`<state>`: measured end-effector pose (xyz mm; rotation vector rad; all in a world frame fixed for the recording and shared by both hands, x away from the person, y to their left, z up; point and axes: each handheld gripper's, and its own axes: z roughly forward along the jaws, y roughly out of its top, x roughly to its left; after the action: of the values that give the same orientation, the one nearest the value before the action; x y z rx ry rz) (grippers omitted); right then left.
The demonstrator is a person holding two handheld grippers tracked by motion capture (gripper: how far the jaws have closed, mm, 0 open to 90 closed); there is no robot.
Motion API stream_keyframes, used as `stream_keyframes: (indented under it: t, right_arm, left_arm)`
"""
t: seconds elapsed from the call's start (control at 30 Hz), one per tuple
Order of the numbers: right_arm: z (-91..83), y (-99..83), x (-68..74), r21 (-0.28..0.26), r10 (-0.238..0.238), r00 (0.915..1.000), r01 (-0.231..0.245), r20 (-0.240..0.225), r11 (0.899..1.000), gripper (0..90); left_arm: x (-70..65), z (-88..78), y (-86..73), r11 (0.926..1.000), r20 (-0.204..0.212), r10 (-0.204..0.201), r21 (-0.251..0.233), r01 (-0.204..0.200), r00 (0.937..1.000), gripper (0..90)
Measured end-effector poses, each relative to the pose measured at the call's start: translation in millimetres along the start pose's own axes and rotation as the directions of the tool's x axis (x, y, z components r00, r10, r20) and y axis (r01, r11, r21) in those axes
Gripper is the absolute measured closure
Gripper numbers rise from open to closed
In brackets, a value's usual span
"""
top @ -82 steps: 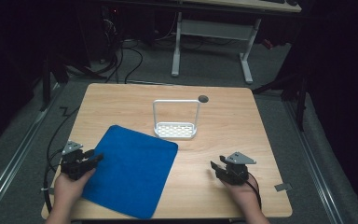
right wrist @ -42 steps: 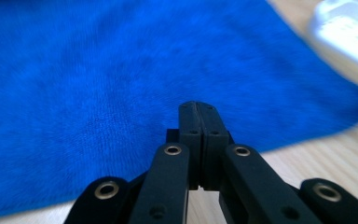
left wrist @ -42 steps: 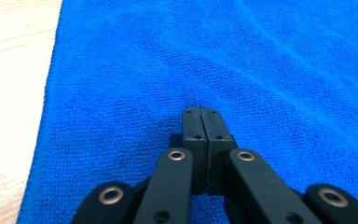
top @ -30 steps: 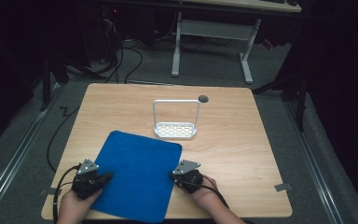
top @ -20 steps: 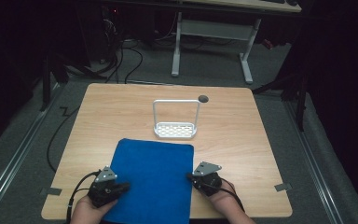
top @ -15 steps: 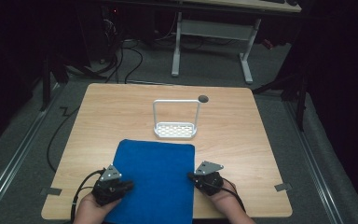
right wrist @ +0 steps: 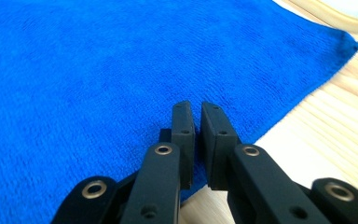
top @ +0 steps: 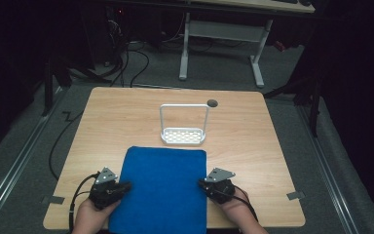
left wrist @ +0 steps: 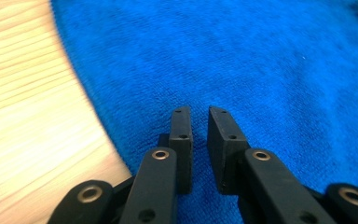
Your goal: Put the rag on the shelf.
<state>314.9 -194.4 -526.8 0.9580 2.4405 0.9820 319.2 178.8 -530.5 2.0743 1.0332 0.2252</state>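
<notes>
Blue towel (top: pixel 161 187) spread flat on the wooden table (top: pixel 253 141), squared up just on my side of the white wire rack (top: pixel 184 124), its near edge hanging over the table's edge towards me. Judged from this layout, straightening looks done; any folding or lifting has not begun. My left gripper (top: pixel 121 187) sits at the towel's left edge, my right gripper (top: pixel 203 184) at its right edge, both well back from the rack. In the left gripper view my fingers (left wrist: pixel 182 135) stand slightly apart over the cloth, having just opened, nothing pinched between them. In the right gripper view my fingers (right wrist: pixel 183 133) show a narrower gap, just opening, over the towel's border, nothing clamped.
</notes>
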Motion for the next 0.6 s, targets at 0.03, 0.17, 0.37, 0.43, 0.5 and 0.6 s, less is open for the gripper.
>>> stream_keyframes:
  t: [0.03,0.17,0.37,0.43,0.5,0.6]
  right_arm:
    - [-1.6,-1.9,-3.8,-0.001,0.01,0.9999,-0.01,0.003,1.0,85.1]
    - [-9.2,-9.6,-13.6,0.004,0.025,0.999,-0.025,0.036,1.0,85.0]
    - [-25.3,-26.9,-29.8,0.001,0.073,0.9933,-0.073,0.09,0.997,85.0]
    - [-28.4,-30.3,-33.2,0.0,0.083,0.9917,-0.083,0.099,0.997,85.0]
    - [-35.2,-38.3,-40.2,-0.008,0.104,0.9883,-0.103,0.112,0.995,85.0]
    - [-41.1,-45.4,-43.6,-0.019,0.118,0.9865,-0.117,0.113,0.993,85.1]
  left_arm:
    - [-3.0,2.0,1.2,1.0,0.005,0.01,0.001,-0.01,0.9999,80.3]
    - [-18.9,12.2,6.7,0.9985,0.034,0.055,0.002,-0.055,0.9979,80.3]
    - [-35.2,24.4,16.0,0.9953,0.089,0.091,0.023,-0.094,0.9918,80.2]
    - [-42.7,28.1,18.1,0.993,0.11,0.111,0.029,-0.114,0.9878,80.2]
    - [-48.8,30.9,19.1,0.9915,0.129,0.122,0.03,-0.126,0.9842,80.2]
    - [-53.7,31.8,18.9,0.9883,0.146,0.143,0.032,-0.149,0.9789,80.2]
